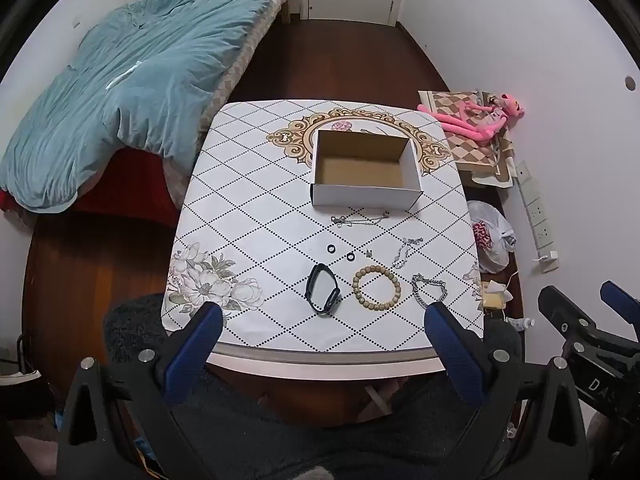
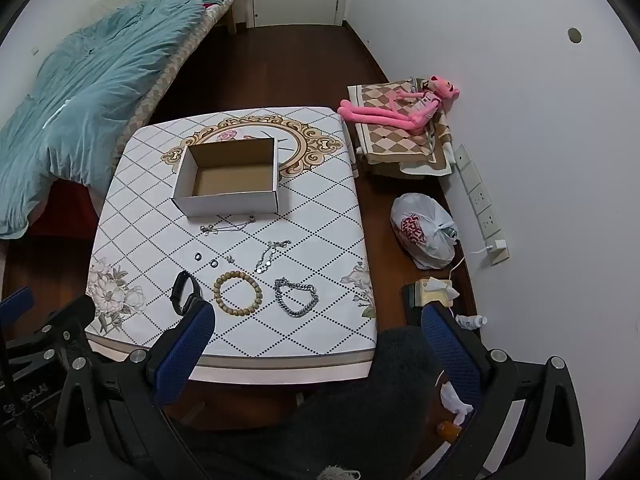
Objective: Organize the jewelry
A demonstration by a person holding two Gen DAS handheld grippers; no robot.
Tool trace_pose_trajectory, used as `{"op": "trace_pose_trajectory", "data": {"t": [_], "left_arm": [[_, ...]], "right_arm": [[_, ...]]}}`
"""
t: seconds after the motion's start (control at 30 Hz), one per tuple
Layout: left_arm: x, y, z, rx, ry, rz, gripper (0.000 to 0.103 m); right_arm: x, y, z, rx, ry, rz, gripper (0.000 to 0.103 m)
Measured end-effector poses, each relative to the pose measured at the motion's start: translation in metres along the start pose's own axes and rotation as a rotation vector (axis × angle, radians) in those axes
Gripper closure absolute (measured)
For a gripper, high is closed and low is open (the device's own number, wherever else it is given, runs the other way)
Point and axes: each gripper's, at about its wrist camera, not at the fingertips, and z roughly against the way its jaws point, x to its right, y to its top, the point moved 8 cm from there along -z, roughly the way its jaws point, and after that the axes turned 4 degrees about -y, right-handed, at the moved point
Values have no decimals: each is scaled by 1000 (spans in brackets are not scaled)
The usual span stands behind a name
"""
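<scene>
Filling the left of both views, a rumpled teal quilt [image 1: 132, 92] is draped in soft folds over a bed. Beside it stands a square table covered by a smooth white cloth [image 1: 256, 216] printed with a dotted diamond grid, a gold scrolled medallion and grey flowers. Toward the far edge of the tabletop, an open rectangular cardboard box [image 1: 366, 196], white outside and brown inside, is seen with nothing in it.

Past the right edge, a pink plush toy [image 2: 400, 110] is sprawled on a folded checked cloth, and a knotted white plastic bag [image 2: 424, 236] lies on the dark wood floor.

Both grippers are held back at the near edge, above the tabletop. The left gripper [image 1: 324, 320] has its blue textured pads spread wide apart with nothing between them; the right gripper [image 2: 316, 320] is likewise spread and holds nothing.

Along the near edge a row is laid out: a black looped wristband [image 1: 322, 289], a round bracelet of tan wooden beads [image 1: 376, 288] and a chunky silver chain bracelet [image 2: 297, 298]. Behind these lie a thin silver chain [image 2: 272, 256], another fine chain [image 1: 358, 219] just in front of the box, and two small black rings [image 1: 340, 252].
</scene>
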Motion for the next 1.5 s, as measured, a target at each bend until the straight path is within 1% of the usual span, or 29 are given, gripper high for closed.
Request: {"op": "trace_pose_trajectory", "data": {"t": [0.27, 0.3, 0.43, 0.77, 1.5], "left_arm": [[0, 1, 0, 2, -7, -3, 0], [0, 1, 0, 3, -5, -3, 0], [-1, 4, 6, 9, 0, -3, 0], [0, 6, 15, 43, 2, -7, 0], [8, 6, 21, 52, -1, -9, 0]], "right_arm": [[2, -1, 1, -5, -6, -2, 0], [0, -4, 9, 6, 1, -5, 0], [2, -4, 10, 10, -2, -5, 0], [0, 0, 12, 19, 8, -6, 0], [2, 3, 17, 25, 5, -12, 0]]}}
